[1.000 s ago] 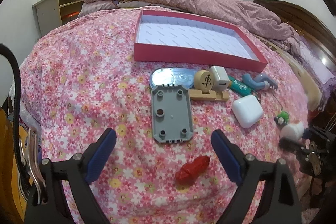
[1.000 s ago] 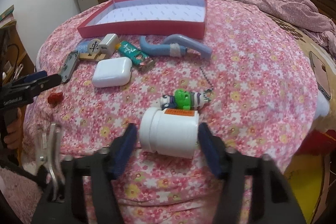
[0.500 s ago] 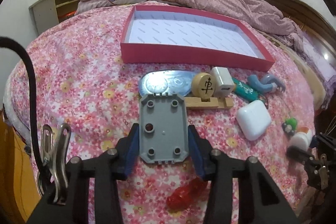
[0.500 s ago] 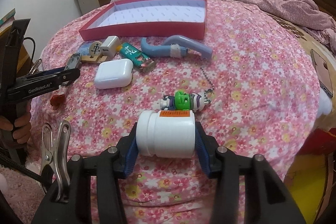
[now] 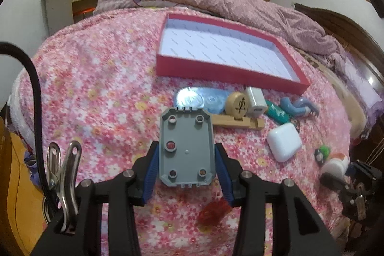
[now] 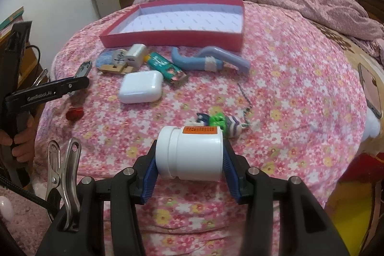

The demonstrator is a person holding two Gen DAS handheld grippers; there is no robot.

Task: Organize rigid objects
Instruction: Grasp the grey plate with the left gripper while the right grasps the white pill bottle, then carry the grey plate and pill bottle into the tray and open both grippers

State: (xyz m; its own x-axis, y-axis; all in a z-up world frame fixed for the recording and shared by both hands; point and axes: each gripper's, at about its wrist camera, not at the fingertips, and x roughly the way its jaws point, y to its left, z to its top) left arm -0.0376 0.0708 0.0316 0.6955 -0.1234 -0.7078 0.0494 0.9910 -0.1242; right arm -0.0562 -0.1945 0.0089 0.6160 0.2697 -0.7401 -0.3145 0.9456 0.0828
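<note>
Both pairs of tongs are loaded, and the red tray (image 5: 230, 74) is sitting there with nothing in it, so let's measure everything from that.

The left gripper (image 5: 186, 168) is clamping the grey plastic plate (image 5: 186, 148) across its two long edges, blue pads pressing flat on each side. The plate is hanging in front of the tray's near wall, its far end reaching toward the blue oval card (image 5: 201, 101) that lies just before that wall. It looks like a thin, stiff moulding, probably light, with raised rims that give the pads something to bite. Gripping across the width near its lower half seems sound; the risk I'd judge is it pivoting nose-down if the squeeze eases.

Over on the other side, the right gripper (image 6: 189, 170) is squeezing the white jar (image 6: 189, 154) end to end, one pad on the cap, one on the base, the jar lying sideways. It is well in front of the tray, nearer than the white case (image 6: 141, 86) and just this side of the green toy figure (image 6: 218, 122). Smooth, hard plastic, so likely slippery, and its weight depends on contents I can't see. Holding it by the flat ends looks steadier than pinching the round wall.

The red trinket (image 5: 213, 210) is lying farthest from the tray, beneath the left tongs.
</note>
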